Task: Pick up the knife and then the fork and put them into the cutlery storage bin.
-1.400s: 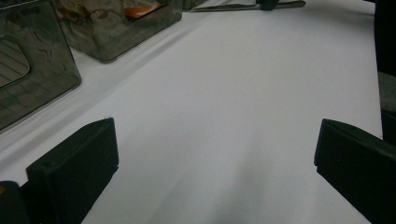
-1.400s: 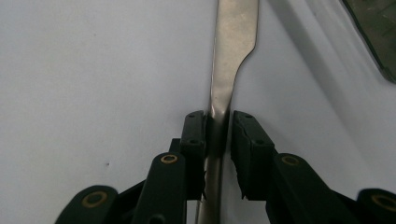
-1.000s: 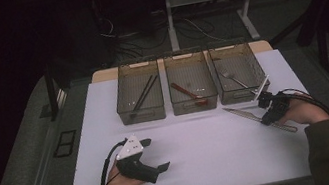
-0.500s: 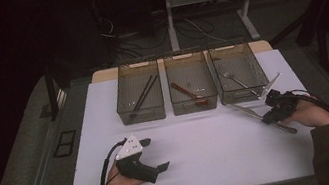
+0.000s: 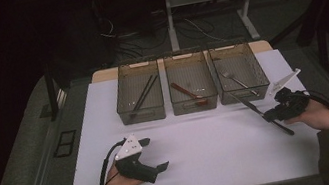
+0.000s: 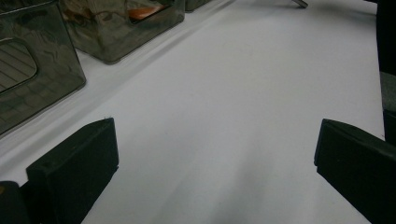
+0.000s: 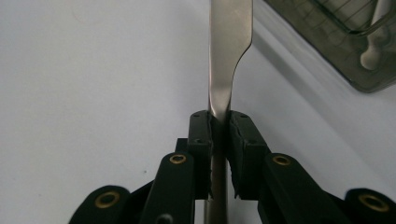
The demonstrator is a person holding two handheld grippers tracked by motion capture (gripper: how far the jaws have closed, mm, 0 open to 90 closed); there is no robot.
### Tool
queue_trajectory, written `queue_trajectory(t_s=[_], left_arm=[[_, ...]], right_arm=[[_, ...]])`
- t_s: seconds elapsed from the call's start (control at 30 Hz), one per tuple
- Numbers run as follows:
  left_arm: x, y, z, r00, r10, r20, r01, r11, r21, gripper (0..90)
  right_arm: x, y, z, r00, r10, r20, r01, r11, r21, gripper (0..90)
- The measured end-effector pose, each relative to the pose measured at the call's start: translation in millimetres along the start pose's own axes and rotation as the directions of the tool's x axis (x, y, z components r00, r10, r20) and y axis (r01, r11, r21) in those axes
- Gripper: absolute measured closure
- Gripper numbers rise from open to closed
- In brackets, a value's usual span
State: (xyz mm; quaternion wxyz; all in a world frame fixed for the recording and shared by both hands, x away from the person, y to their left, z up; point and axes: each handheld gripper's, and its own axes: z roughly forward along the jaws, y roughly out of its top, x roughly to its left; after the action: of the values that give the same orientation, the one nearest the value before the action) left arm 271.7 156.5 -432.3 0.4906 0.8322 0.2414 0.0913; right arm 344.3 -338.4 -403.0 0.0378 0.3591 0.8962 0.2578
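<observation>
My right gripper (image 5: 271, 115) is shut on a long metal knife (image 5: 251, 106), which slants from the front wall of the right bin (image 5: 244, 96) down toward the table's near right. In the right gripper view the two jaws (image 7: 219, 125) pinch the knife's flat steel shaft (image 7: 223, 70), which runs straight up ahead over the white table. My left gripper (image 5: 156, 152) rests on the table at the near left, held by a hand and open with nothing in it. Its jaws (image 6: 215, 140) stand wide apart over bare white surface.
Three smoky plastic bins sit in a row at the back of the white tabletop (image 5: 211, 140). The left bin (image 5: 142, 114) holds dark chopsticks (image 5: 145, 93), the middle bin (image 5: 195, 105) a reddish spoon (image 5: 185, 91), the right bin a fork (image 5: 236, 79).
My right hand has carried the knife a little to the right and slightly up. The left hand and gripper have stayed still.
</observation>
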Motion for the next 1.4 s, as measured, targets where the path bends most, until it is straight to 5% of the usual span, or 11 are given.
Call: queue_trajectory(t_s=[0.37, 0.77, 1.27, 1.4], left_arm=[[1.9, -1.2, -0.9, 1.0000, 0.001, 0.002, -0.001, 1.0000, 0.001, 0.0], [4.3, -2.7, -1.9, 1.0000, 0.001, -0.002, -0.001, 1.0000, 0.002, 0.0], [5.3, -2.8, -2.3, 1.0000, -0.007, -0.001, 0.007, 1.0000, 0.002, 0.0], [5.1, -3.0, -1.9, 1.0000, -0.009, -0.002, 0.009, 1.0000, 0.002, 0.0]], right_arm=[[-1.2, -1.6, -14.1, 0.9993, 0.035, -0.011, -0.037, 0.989, -0.142, 80.1], [-7.4, -2.8, -26.7, 0.9936, 0.113, -0.008, -0.110, 0.949, -0.297, 80.4], [-14.9, 8.7, -45.5, 0.9827, 0.181, 0.042, -0.148, 0.900, -0.410, 80.3], [-16.1, 17.4, -51.1, 0.9777, 0.204, 0.049, -0.161, 0.878, -0.451, 80.3]])
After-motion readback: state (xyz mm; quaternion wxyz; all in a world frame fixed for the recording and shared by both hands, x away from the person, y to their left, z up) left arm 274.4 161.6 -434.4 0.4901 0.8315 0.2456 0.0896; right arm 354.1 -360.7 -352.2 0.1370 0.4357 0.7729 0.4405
